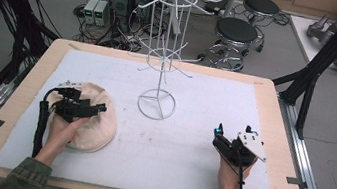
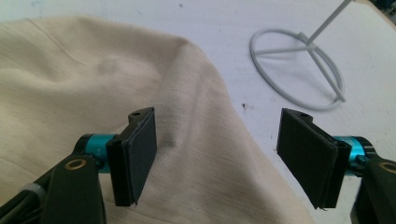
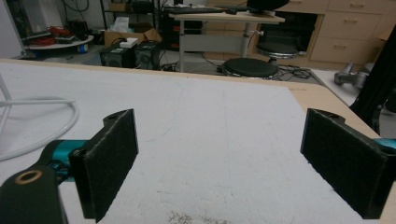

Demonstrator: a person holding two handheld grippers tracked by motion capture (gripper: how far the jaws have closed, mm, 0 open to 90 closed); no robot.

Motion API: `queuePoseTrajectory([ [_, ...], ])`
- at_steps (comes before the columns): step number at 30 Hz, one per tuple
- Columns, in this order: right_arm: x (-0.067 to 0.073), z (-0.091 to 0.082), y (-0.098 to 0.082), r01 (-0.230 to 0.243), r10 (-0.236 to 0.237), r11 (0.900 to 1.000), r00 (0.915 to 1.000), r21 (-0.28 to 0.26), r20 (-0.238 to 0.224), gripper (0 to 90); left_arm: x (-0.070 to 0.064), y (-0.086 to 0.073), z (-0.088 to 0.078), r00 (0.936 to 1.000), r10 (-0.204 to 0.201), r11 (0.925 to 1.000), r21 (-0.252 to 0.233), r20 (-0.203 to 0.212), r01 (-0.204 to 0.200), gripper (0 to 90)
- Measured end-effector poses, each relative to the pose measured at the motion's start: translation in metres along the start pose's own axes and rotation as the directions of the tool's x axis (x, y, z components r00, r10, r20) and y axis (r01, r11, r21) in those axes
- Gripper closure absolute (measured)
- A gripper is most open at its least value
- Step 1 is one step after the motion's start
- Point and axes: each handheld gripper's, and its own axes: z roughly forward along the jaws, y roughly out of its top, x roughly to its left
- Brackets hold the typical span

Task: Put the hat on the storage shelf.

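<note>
Lab room behind: stools [image 1: 237, 31], boxes with cables on the floor, desks and drawers further back. Work surface was a white mat [image 1: 189, 143] on a wooden table [image 1: 27, 78].

Landmark: white wire rack [image 1: 165, 48], standing mid-mat at the far side, hooks bare.

Cream hat [image 1: 93, 126] lay flat on the mat, near-left of the rack base. Left gripper [image 2: 224, 154] sat right over the hat's rack-side edge, jaws spread wide, one pad over the cloth and one past the fold over bare mat. Nothing clamped yet. Right gripper [image 3: 224, 158] rested near-right of the rack, well apart from the hat, jaws also wide open and holding nothing.

My read: the step was the pick-up, just before closing. Probably the hat was meant for a rack hook. Next move would call for dropping the left jaws onto the raised fold and pinching one layer of cloth, not skimming off it.

In the way: little. The rack's base ring [image 2: 299, 70] lay just beyond the left jaws, and the hook arms stuck out sideways, so a lifted hat could snag. Cloth was limp and would sag.
</note>
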Motion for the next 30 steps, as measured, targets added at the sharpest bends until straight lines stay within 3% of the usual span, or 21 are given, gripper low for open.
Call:
queuePoseTrajectory([
  [7,0.000,0.000,0.000,0.005,-0.005,1.000,1.0000,0.000,0.001,10.2,-0.004,-0.001,0.008,0.9999,-0.008,0.9987,0.050,-0.015,0.008,27.8],
  [12,0.000,0.000,0.000,0.003,-0.003,1.000,1.0000,0.001,0.001,10.2,-0.008,-0.003,0.014,0.9993,-0.036,0.9942,0.102,0.005,0.036,28.2],
  [19,0.000,0.001,0.000,0.003,-0.003,1.000,1.0000,-0.002,0.002,10.2,-0.009,-0.004,0.019,0.9994,-0.034,0.9886,0.147,0.006,0.033,29.8],
  [21,-0.001,0.002,0.000,0.004,-0.003,1.000,1.0000,-0.001,0.005,10.2,-0.004,-0.002,0.020,0.9937,-0.108,0.9810,0.165,0.029,0.102,30.2],
  [23,-0.001,0.003,0.000,-0.002,0.002,1.000,1.0000,0.003,0.005,10.2,-0.003,-0.001,0.020,0.9911,-0.127,0.9784,0.169,0.039,0.119,31.5],
  [25,-0.001,0.004,0.000,0.003,-0.003,1.000,1.0000,-0.001,0.005,10.2,-0.004,-0.001,0.021,0.9857,-0.151,0.9700,0.203,0.074,0.134,33.6],
  [28,-0.001,0.004,0.001,-0.002,0.002,1.000,1.0000,-0.006,0.006,10.2,-0.005,-0.002,0.024,0.9853,-0.155,0.9636,0.231,0.073,0.134,36.1],
  [30,-0.001,0.004,0.001,-0.002,0.002,1.000,1.0000,-0.005,0.005,10.2,-0.006,-0.003,0.029,0.9881,-0.149,0.9583,0.252,0.037,0.135,38.2],
])
